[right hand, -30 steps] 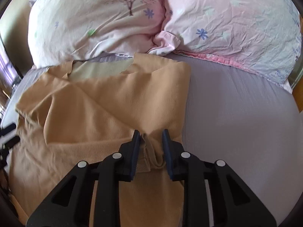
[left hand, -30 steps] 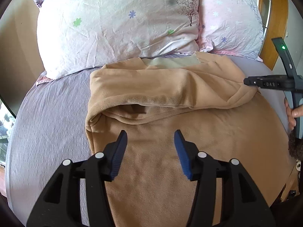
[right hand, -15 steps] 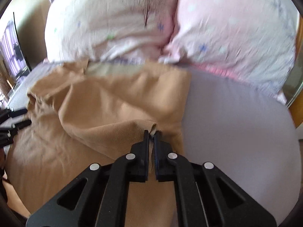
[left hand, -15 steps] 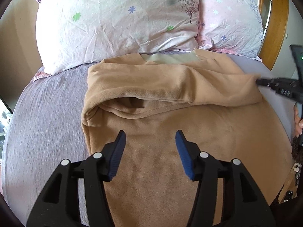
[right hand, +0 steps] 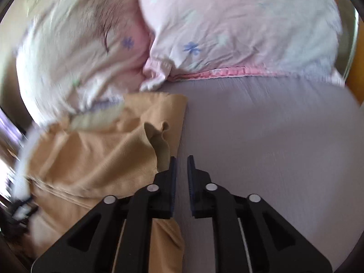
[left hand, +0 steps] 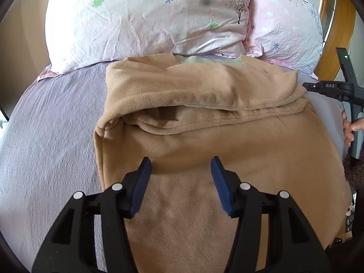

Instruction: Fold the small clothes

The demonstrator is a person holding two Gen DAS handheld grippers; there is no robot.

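Left wrist: pillows (left hand: pixel 147 20) behind tan garment (left hand: pixel 204 136), lavender sheet (left hand: pixel 50 125)

Your left gripper (left hand: pixel 180 167) is hovering with jaws spread wide; your right gripper (right hand: pixel 181 164) is hanging nearly closed, gripping nothing.

Tan garment (left hand: pixel 204 150), lilac sheet (left hand: pixel 50 122), flower-printed pale pink pillows (left hand: pixel 141 16).

Pillows (left hand: pixel 145 20) block the far side; bedsheet (right hand: pixel 261 136) right of garment (left hand: pixel 204 147) seems open.
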